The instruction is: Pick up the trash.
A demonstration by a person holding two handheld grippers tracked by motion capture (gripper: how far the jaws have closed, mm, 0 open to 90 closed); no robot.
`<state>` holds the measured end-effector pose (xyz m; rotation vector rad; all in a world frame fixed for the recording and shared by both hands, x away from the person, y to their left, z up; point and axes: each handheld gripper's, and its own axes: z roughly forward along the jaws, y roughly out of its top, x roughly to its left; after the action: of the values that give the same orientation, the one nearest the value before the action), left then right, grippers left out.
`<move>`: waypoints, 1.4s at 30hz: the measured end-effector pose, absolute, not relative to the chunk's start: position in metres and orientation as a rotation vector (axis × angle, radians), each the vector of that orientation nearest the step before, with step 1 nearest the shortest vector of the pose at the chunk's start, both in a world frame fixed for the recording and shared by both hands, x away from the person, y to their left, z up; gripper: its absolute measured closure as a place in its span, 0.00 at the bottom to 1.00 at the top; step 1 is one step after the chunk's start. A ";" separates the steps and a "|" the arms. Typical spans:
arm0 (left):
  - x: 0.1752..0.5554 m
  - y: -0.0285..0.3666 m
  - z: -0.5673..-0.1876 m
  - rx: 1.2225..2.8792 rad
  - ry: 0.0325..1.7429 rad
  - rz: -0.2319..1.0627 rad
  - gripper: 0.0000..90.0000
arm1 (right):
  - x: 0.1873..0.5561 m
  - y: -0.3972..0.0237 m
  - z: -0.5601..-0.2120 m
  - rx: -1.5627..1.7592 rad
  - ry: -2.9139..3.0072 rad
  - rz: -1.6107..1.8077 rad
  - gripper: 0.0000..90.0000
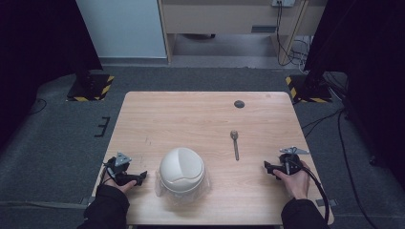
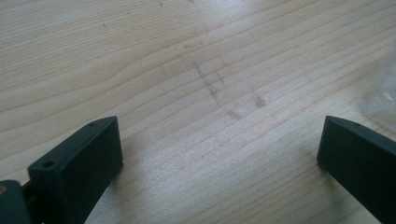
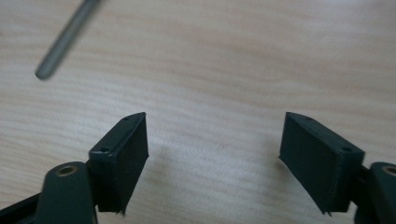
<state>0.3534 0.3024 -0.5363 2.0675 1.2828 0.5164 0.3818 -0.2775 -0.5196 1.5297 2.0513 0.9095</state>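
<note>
A white domed lid or bowl [image 1: 182, 170] rests upside down on clear plastic wrap [image 1: 162, 190] near the front middle of the wooden table [image 1: 191, 119]. A metal spoon [image 1: 235, 143] lies to its right, bowl end pointing away; its handle tip [image 3: 60, 44] shows blurred in the right gripper view. My left gripper [image 1: 141, 177] rests on the table left of the dome, jaws wide apart over bare wood [image 2: 219, 140]. My right gripper [image 1: 267, 167] lies at the front right, jaws apart with nothing between them [image 3: 215, 158].
A small dark round disc [image 1: 239, 103] sits near the table's far edge. A corner of the plastic wrap [image 2: 380, 88] shows at the right of the left gripper view. Stands with yellow-black bases [image 1: 90, 88] flank the table on grey carpet.
</note>
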 end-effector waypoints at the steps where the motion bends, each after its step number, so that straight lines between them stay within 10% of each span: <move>1: 0.353 0.302 -0.536 2.065 1.287 0.518 0.00 | 0.381 -0.278 -0.516 1.524 2.023 0.935 0.28; 42: 0.351 0.289 -0.536 2.037 1.346 0.544 0.00 | 0.356 -0.205 -0.362 0.913 1.977 1.659 0.18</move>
<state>0.3507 0.2886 -0.5363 2.0370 1.3458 0.5443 0.3558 -0.2048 -0.3619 0.9125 1.9771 1.6592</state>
